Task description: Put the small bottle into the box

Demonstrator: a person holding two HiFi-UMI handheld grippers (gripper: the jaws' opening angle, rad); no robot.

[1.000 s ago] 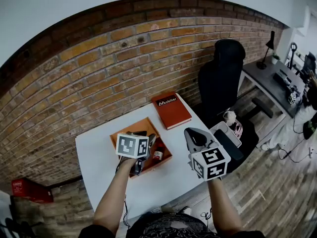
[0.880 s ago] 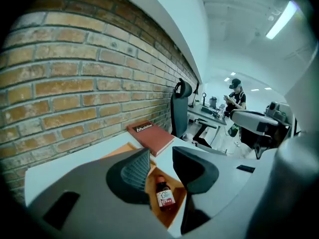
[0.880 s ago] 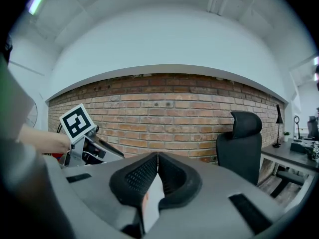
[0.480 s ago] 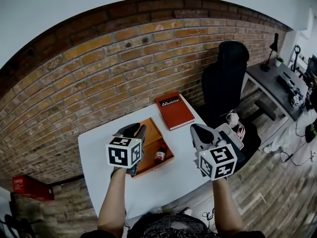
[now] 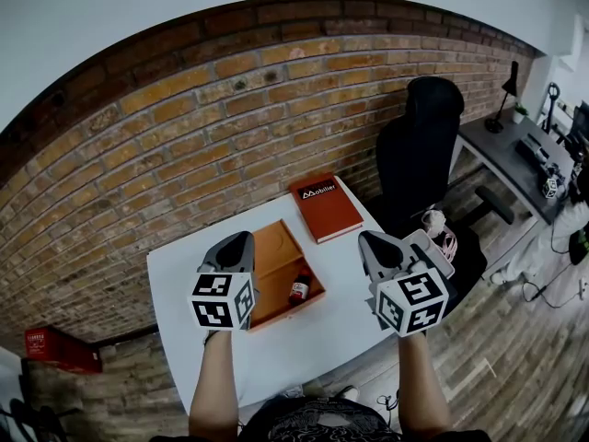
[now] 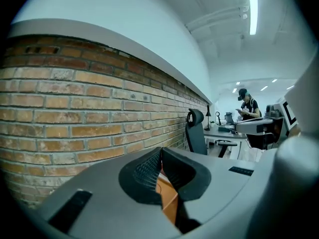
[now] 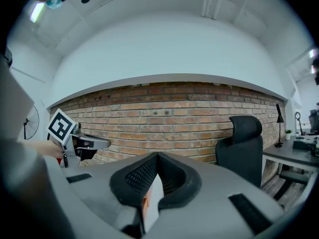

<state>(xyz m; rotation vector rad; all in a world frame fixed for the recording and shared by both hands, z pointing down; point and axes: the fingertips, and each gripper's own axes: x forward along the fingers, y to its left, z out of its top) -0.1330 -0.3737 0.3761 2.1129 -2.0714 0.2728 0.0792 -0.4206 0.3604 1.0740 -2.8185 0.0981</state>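
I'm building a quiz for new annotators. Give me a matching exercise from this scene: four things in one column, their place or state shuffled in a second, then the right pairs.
Things:
1. small bottle
2. red book
3. office chair
4. left gripper

Place or state:
A. jaws shut, holding nothing
B. flat on the table, beyond the box
C. lying inside the box
D. standing right of the table

Pairs: 1-C, 2-B, 3-D, 4-A

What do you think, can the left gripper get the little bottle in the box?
Probably yes: the bottle sits uncovered in the open box beside the left gripper, though its fingers are shut.
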